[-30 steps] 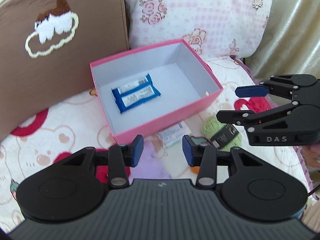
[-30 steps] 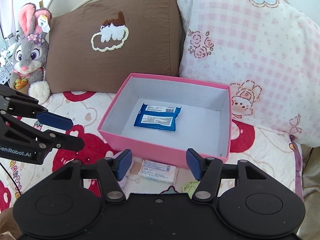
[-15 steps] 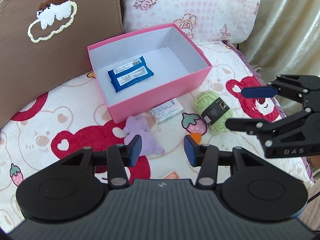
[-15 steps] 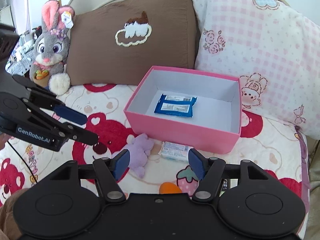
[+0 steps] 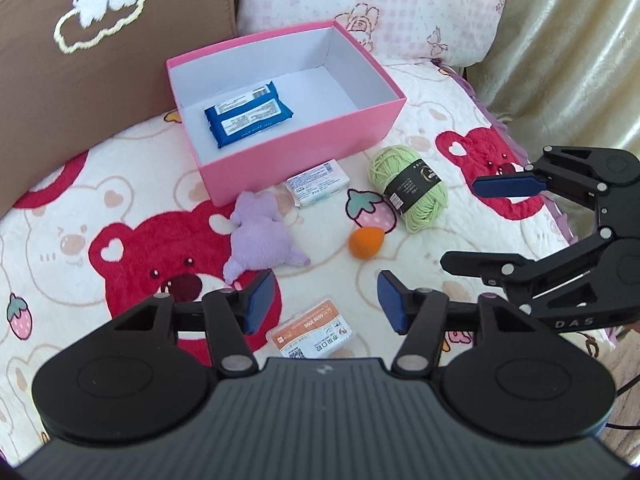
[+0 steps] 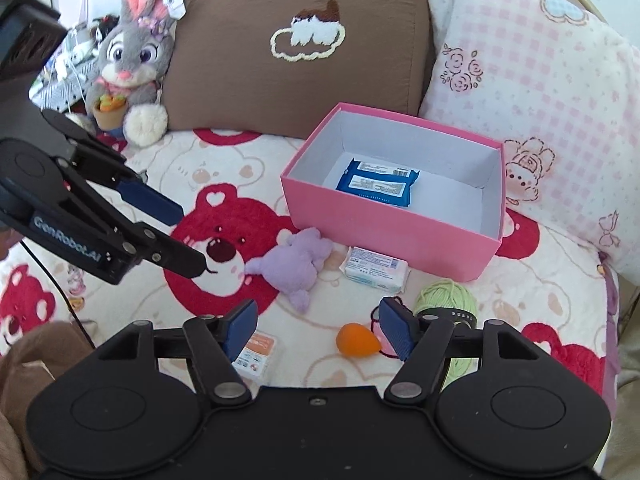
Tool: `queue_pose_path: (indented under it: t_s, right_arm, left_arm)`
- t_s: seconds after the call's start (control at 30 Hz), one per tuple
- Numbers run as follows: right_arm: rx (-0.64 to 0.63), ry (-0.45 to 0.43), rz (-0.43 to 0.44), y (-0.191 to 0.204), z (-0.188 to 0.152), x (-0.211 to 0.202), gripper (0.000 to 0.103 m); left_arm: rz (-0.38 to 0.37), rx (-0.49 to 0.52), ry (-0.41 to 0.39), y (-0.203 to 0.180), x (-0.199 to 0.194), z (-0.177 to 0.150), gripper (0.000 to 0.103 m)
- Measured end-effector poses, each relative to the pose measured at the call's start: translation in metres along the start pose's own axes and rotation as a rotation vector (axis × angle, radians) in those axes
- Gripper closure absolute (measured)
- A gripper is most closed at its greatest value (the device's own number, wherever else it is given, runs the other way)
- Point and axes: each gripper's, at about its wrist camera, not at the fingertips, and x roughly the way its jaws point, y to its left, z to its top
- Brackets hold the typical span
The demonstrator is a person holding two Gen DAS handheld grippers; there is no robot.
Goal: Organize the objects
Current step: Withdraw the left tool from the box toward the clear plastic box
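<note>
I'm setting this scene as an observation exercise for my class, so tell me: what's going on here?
A person is tidying small things on a bed into a pink box, which already holds a blue packet. Both grippers hang empty above the blanket. The left hand-held gripper and right hand-held gripper have their jaws opening, with nothing between them. A purple plush, white packet, green yarn, orange egg-shaped piece and orange-labelled packet lie outside.

Box (image 5: 304, 152): pink outside, white inside. Packet (image 5: 248, 119) in it: blue w/ white labels. Plush toy (image 5: 262, 242): lilac. Yarn (image 5: 416, 194): light green, black band. Sponge (image 5: 365, 242): orange. Wipes pack (image 5: 318, 183): white/pale blue. Small pack (image 5: 310, 333): orange + white. Blanket (image 5: 80, 216): cream w/ red bears, strawberries. Pillows: brown (image 6: 296, 60) w/ white cloud; pink-check (image 6: 532, 80) w/ roses. Bunny (image 6: 132, 56): grey, pink ears. Gripper pads (image 5: 260, 300): blue.
</note>
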Motion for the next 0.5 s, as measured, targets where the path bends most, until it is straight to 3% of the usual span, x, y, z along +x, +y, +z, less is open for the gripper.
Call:
queue_pose_path:
  t_s: [0.13, 0.33, 0.5]
  right_arm:
    - [-0.003, 0.020, 0.030, 0.006, -0.008, 0.007, 0.024]
    - [-0.073, 0.068, 0.085, 0.024, -0.022, 0.022, 0.023]
    - [-0.023, 0.108, 0.123, 0.033, -0.031, 0.042, 0.022]
  left_arm:
    - [-0.020, -0.032, 0.021, 0.007, 0.007, -0.010, 0.044]
    - [-0.036, -0.068, 0.057, 0.015, 0.019, -0.021, 0.039]
    - [-0.043, -0.083, 0.065, 0.020, 0.026, -0.030, 0.032]
